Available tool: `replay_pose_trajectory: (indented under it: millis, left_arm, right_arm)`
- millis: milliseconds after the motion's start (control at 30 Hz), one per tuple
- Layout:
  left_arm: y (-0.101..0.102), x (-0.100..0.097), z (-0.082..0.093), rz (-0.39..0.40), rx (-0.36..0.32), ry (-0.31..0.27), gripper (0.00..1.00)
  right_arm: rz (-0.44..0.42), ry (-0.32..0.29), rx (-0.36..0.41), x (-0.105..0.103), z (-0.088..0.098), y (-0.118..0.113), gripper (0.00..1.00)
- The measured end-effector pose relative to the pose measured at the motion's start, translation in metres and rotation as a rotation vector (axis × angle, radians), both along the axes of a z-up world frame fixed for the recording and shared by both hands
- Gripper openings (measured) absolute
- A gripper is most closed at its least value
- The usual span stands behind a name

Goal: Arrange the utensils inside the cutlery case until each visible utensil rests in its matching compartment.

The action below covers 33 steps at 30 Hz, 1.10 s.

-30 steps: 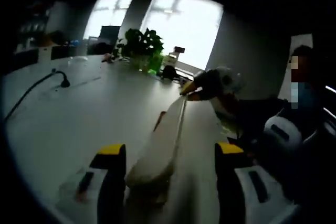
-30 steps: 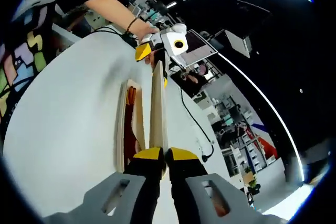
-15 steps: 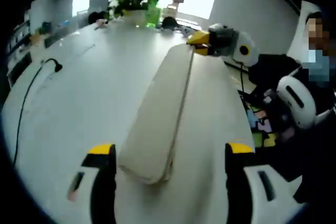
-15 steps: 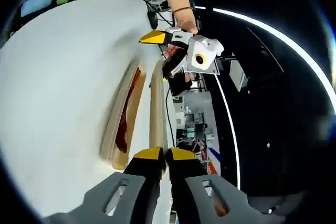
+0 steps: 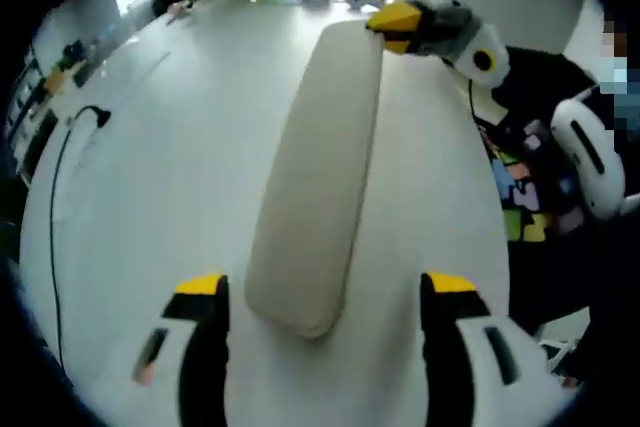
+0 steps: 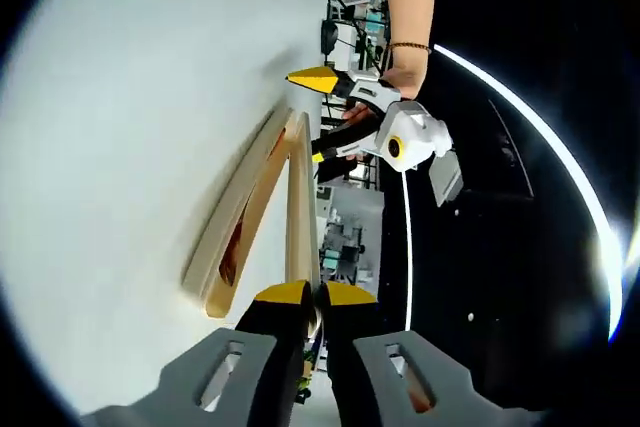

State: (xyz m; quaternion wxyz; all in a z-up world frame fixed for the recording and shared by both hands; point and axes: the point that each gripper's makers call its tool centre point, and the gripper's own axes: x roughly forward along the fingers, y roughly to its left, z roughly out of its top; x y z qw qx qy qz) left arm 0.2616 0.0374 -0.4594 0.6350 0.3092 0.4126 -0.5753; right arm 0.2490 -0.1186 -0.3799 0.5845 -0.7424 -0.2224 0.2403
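On a white office tabletop (image 5: 180,147), the cutlery case lid (image 5: 320,177) now swings wider, pinched by the right hand-held gripper (image 6: 304,294); the left hand-held gripper (image 5: 325,287), jaws spread, holds nothing; utensils nearly reachable.

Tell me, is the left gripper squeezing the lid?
No, the left gripper is wide open, and the lid lies between its jaws untouched.
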Motion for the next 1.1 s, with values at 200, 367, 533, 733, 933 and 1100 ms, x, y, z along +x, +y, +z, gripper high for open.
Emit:
replay_pose_trajectory:
  millis: [200, 367, 533, 733, 933, 1100]
  left_arm:
    - [-0.002, 0.003, -0.003, -0.008, 0.018, 0.011, 0.77]
    - [-0.003, 0.007, -0.004, -0.012, 0.036, 0.014, 0.73]
    - [-0.006, 0.011, -0.005, -0.012, 0.046, 0.008, 0.67]
    - [-0.005, 0.013, -0.009, -0.025, 0.072, -0.002, 0.57]
    - [-0.006, 0.011, -0.012, -0.037, 0.086, -0.002, 0.54]
    - [-0.005, 0.014, -0.013, -0.041, 0.095, -0.025, 0.49]
  right_arm:
    - [0.022, -0.026, -0.014, -0.002, -0.001, 0.001, 0.03]
    - [0.047, -0.035, -0.011, -0.004, -0.002, 0.001, 0.03]
    - [0.068, -0.02, 0.009, -0.004, -0.005, 0.0, 0.03]
    - [0.083, 0.011, 0.012, -0.003, -0.011, -0.002, 0.03]
    - [0.103, 0.041, 0.011, 0.0, -0.018, -0.004, 0.04]
    - [0.111, 0.076, 0.006, 0.001, -0.026, -0.006, 0.05]
